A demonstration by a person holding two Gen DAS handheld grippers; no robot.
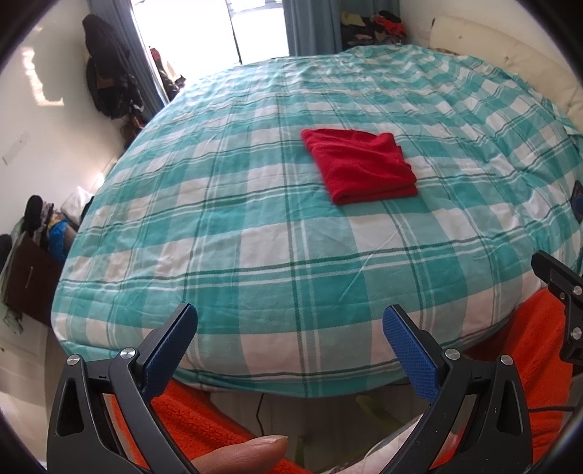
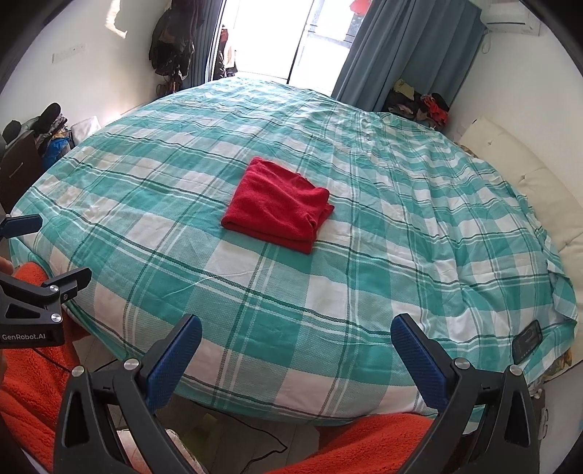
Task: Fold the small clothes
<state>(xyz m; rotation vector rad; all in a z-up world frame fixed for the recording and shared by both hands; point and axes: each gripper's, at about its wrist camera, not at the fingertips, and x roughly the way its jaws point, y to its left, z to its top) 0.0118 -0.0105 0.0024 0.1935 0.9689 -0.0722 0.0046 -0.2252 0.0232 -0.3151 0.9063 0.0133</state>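
Red, soft folded cloth (image 1: 359, 164) lay mid-bed (image 1: 255, 233); both claws, left (image 1: 289, 341) and right (image 2: 296, 350), hung spread, empty; its corners looked easiest to pinch.

Place: I'm working in a home bedroom.
Bed: a teal-and-white plaid bedsheet (image 2: 328, 284) covers a wide mattress filling my view.
Window: blue curtains (image 2: 408, 47) frame a bright glass door.
Walls: dark coats (image 1: 105, 73) hang in the corner.
Clutter: I see heaped clothes (image 2: 422, 104) and an air conditioner (image 2: 512, 22) high up.
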